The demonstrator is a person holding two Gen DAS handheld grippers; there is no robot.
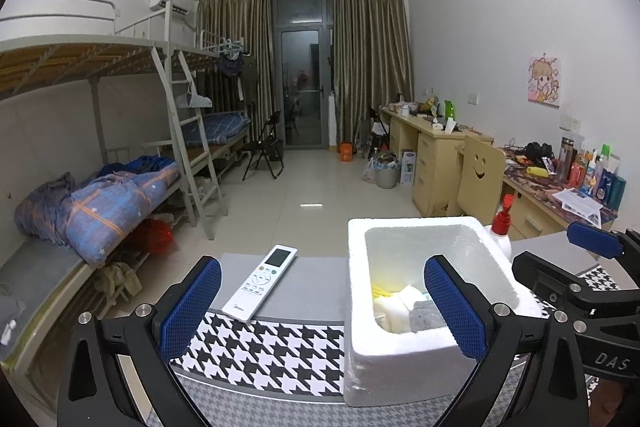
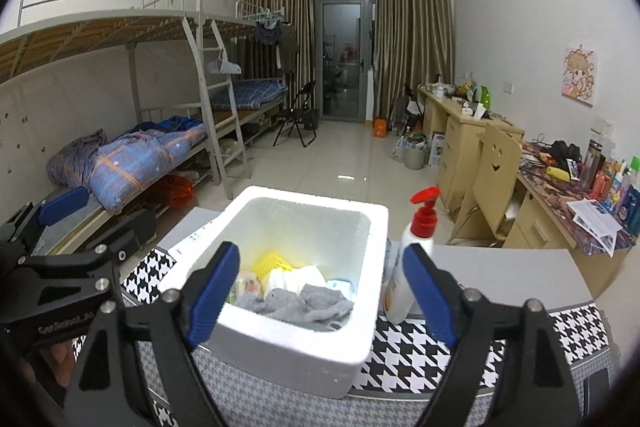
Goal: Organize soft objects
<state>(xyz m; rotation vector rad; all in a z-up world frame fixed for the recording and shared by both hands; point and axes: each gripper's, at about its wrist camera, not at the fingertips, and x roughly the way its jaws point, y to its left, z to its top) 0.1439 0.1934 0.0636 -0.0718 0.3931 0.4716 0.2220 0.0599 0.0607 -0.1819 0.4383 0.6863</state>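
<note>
Hovering with left gripper (image 1: 322, 307) and right gripper (image 2: 322, 293) wide, empty; soft items seemingly packed in box (image 2: 280, 343). Next: check 9 o'clock for strays.

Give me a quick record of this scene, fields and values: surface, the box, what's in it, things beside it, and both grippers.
surface: table with houndstooth cloth
container: white foam box, lid off
contents: gray cloth on top, white soft items, yellow item
left of box: white remote
right of box: pump bottle, red top
left gripper: jaws open, holding nothing
right gripper: jaws open, holding nothing
</note>
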